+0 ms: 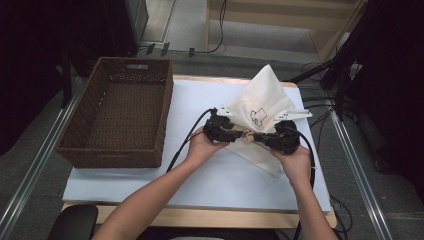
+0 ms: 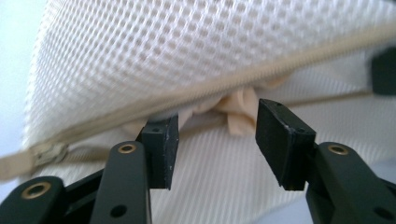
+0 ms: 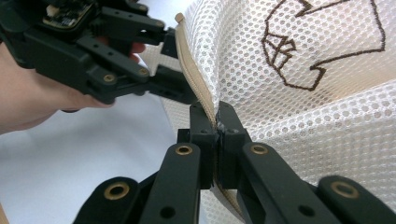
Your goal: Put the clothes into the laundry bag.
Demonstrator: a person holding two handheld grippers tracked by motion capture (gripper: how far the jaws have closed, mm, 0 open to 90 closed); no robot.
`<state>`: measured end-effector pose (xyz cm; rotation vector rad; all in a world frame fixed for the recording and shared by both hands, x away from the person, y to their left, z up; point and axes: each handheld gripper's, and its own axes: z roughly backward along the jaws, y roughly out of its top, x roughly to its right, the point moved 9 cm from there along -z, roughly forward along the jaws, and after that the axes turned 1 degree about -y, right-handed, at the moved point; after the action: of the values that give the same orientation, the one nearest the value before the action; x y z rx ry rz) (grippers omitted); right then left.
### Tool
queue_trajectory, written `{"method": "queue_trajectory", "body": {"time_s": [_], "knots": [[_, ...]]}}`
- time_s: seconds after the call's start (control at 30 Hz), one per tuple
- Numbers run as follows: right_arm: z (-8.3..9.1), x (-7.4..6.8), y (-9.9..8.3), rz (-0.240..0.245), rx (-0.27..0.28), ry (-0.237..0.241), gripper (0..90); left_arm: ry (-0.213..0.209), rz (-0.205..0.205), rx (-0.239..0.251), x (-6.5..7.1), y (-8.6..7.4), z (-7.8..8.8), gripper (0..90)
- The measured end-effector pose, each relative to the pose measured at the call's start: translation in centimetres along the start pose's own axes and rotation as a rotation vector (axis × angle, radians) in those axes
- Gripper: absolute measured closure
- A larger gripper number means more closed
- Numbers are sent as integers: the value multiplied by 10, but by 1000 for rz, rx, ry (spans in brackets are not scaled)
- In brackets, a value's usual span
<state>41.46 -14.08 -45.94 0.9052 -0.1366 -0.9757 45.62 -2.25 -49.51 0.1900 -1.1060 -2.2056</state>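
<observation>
A white mesh bag (image 1: 262,97) with a beige zipper and a brown stitched logo (image 3: 322,42) is held up over the white mat, its peak pointing away from me. My right gripper (image 1: 253,136) (image 3: 217,119) is shut on the bag's zipper edge (image 3: 196,79). My left gripper (image 1: 239,134) (image 2: 217,126) faces it from the left. Its jaws stand apart around a bunched beige tab (image 2: 238,109) under the zipper (image 2: 210,91), and the pads do not press on it. The left gripper (image 3: 180,65) also appears in the right gripper view, close beside the zipper.
A brown wicker basket (image 1: 165,115) with nothing inside stands on the left part of the table. The white mat (image 1: 210,175) covers the tabletop, with bare mat in front of the hands. Cables trail from both grippers toward the table's front edge.
</observation>
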Motion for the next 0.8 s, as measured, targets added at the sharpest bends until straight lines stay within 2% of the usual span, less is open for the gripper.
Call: {"method": "queue_trajectory", "body": {"time_s": [0.07,0.17,0.27,0.4,0.57,0.73,0.8], "knots": [[1,0,0,-1,2,0,895,1,3,-10,-2,-5,2,489],[1,1,0,-1,1,1,895,-24,5,-21,0,-10,2,501],[1,1,1,-2,2,1,895,-69,-4,-9,12,-9,-1,581],[0,1,0,-1,-3,0,895,-109,-30,-2,27,-4,-13,750],[1,3,-1,-1,-8,-1,895,-113,-69,-9,37,2,-32,900],[2,5,-2,-8,-8,1,894,-96,-94,-49,37,2,-55,900],[2,8,-3,-13,-13,1,894,-64,-109,-78,32,-1,-64,900]]}}
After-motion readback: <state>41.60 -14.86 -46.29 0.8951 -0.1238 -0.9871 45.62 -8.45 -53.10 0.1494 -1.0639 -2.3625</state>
